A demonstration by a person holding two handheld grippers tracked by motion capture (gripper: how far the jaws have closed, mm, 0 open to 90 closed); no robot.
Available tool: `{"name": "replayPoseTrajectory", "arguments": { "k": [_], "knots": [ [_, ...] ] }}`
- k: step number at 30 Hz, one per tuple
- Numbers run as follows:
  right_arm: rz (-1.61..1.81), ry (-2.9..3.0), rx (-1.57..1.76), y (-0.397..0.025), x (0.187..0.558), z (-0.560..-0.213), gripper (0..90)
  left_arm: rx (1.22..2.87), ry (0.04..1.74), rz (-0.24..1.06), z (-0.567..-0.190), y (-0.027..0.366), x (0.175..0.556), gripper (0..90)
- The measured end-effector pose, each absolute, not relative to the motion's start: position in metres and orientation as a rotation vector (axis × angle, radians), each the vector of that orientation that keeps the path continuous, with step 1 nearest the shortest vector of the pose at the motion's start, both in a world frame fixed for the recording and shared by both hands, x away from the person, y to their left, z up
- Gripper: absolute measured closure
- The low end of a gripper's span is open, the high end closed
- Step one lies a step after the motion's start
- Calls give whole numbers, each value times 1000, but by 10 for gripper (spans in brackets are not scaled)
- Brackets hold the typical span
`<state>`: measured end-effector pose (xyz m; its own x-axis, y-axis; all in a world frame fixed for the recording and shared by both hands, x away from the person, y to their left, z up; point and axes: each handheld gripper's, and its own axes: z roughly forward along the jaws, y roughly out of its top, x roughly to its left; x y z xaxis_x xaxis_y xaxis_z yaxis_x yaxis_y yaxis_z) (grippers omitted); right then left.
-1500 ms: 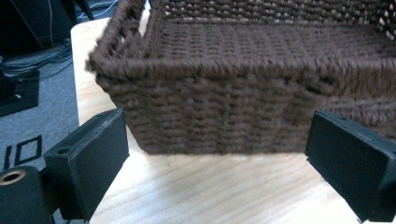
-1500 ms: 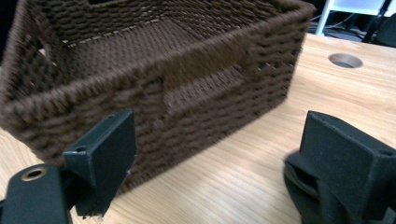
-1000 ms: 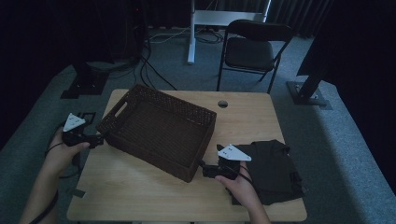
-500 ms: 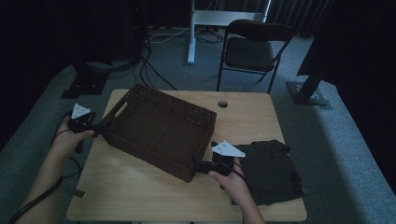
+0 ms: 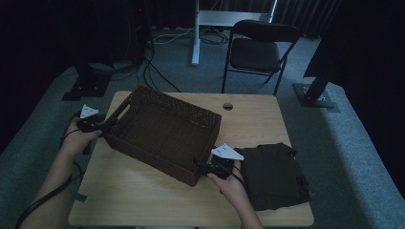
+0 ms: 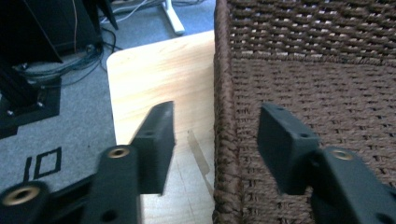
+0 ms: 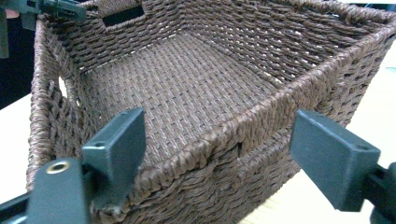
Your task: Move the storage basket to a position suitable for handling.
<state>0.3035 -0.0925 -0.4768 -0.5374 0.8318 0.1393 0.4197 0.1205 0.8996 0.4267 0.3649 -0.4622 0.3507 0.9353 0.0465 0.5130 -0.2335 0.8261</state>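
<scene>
A brown woven basket (image 5: 165, 131) sits on the light wooden table (image 5: 143, 200), turned at an angle so that one short end faces the person's left hand and the opposite corner faces the right hand. The left claw (image 5: 106, 125) is at the basket's left short end, beside the handle slot; in the left gripper view its jaws are spread, one outside over the table (image 6: 154, 70) and the other over the inside of the basket (image 6: 317, 79), with the end wall's rim standing between them and not pinched. The right claw (image 5: 199, 165) is at the basket's near right side, its grey three-cornered plate showing above the hand. In the right gripper view its jaws are spread wide, the left jaw over the inner side of the near wall, the right jaw outside it, and the rim of the basket (image 7: 243, 126) runs between them without being gripped; the left claw (image 7: 65, 8) shows at the far end by the handle cut-out. Just beside the right hand (image 5: 231, 183), on the table's right portion, lies a folded dark garment (image 5: 277, 176). Beyond the table stands a black folding chair (image 5: 258, 50) on the grey carpet.
</scene>
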Motion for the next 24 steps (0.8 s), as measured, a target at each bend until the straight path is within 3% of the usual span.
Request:
{"name": "replayPoseTrajectory", "arguments": {
  "k": [5,7,12,24],
  "knots": [
    [1365,2013,1215,-89,303,-475,246,1893,1279,698,-464,363,425,573],
    [1379,2025,1205,-87,302,-475,320,1895,1279,710,-464,363,425,614],
    [1359,2005,1250,-83,300,-474,346,1883,1297,705,-465,360,423,727],
    [1341,1981,1274,-86,303,-474,393,1835,1398,706,-465,354,412,767]
  ]
}}
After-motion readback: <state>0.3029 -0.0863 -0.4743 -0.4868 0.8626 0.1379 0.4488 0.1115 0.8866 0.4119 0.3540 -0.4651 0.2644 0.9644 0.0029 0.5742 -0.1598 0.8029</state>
